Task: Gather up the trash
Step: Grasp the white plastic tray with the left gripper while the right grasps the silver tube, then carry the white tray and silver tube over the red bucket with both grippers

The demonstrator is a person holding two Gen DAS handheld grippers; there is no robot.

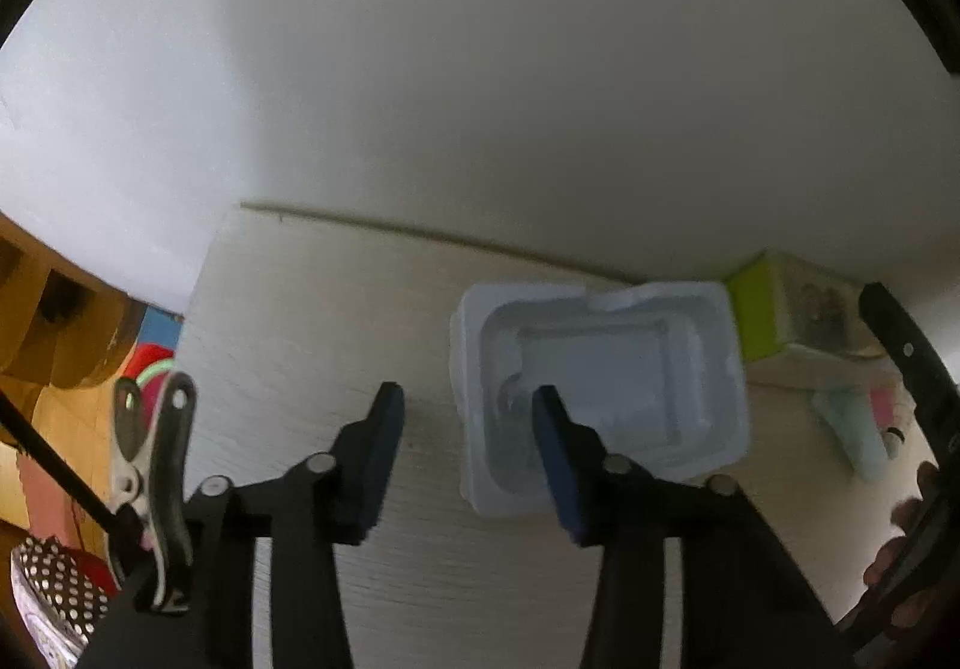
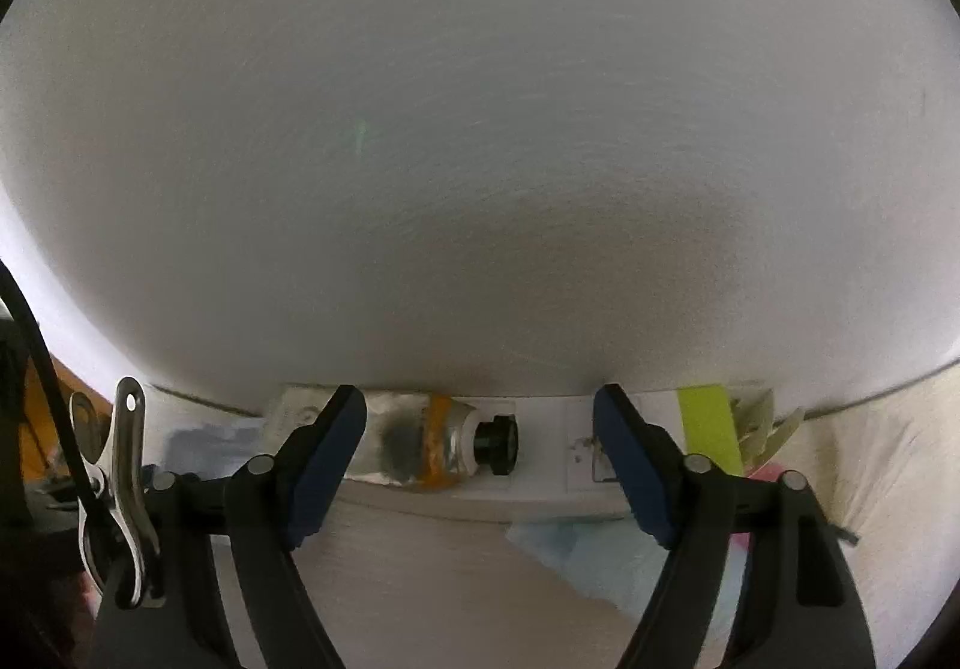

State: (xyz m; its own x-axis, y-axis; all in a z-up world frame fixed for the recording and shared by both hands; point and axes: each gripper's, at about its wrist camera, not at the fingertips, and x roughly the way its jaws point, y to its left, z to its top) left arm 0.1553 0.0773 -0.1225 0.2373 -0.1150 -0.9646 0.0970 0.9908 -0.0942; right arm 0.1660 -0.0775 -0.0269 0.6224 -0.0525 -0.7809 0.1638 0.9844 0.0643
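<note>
A white plastic tray (image 1: 606, 369) lies hollow side up on the pale table (image 1: 300, 321) close to the wall. My left gripper (image 1: 468, 423) points down at it, open: one finger (image 1: 555, 441) is over the tray's hollow, the other stands outside its left wall, and neither pad presses on it. In the right wrist view a crumpled metal paint tube (image 2: 408, 441) with an orange band and a black cap (image 2: 498, 444) lies on a white box (image 2: 540, 483) against the wall. My right gripper (image 2: 480, 417) is open, with the tube across the gap beyond its fingertips.
A white wall (image 1: 480, 69) rises right behind the table. A lime-green and white carton (image 1: 774, 309) stands right of the tray, with a teal tube (image 1: 852, 429) and pink scraps nearby. Pale blue material (image 2: 588, 555) lies below the white box. The table's left edge drops to a wooden floor (image 1: 54, 417).
</note>
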